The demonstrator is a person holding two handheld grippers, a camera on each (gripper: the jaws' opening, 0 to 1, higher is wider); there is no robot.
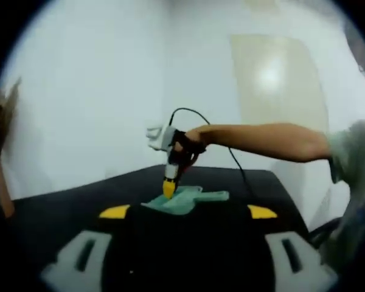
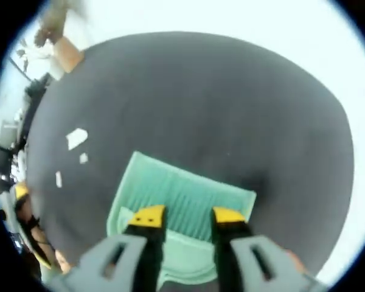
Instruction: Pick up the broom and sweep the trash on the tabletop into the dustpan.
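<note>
A green dustpan [image 1: 184, 201] lies on the black tabletop [image 1: 79, 201], its handle pointing right. In the left gripper view my right gripper [image 1: 169, 190] comes down onto the pan from above, held by a person's bare arm [image 1: 267, 141]. The right gripper view looks straight down on the ribbed dustpan [image 2: 188, 191]. There my right gripper [image 2: 187, 215] has its yellow-tipped jaws a little apart over the pan's rear, with nothing clamped between them. Three white paper scraps [image 2: 76, 138] lie on the tabletop [image 2: 231, 103] left of the pan. My left gripper [image 1: 188, 212] is wide open and empty, well short of the pan.
White walls stand behind the table, with a pale door panel [image 1: 280, 85] at the back right. A black cable [image 1: 231, 152] trails from the right gripper. A cardboard box [image 2: 67, 53] and dark clutter [image 2: 30, 91] lie beyond the table's left edge.
</note>
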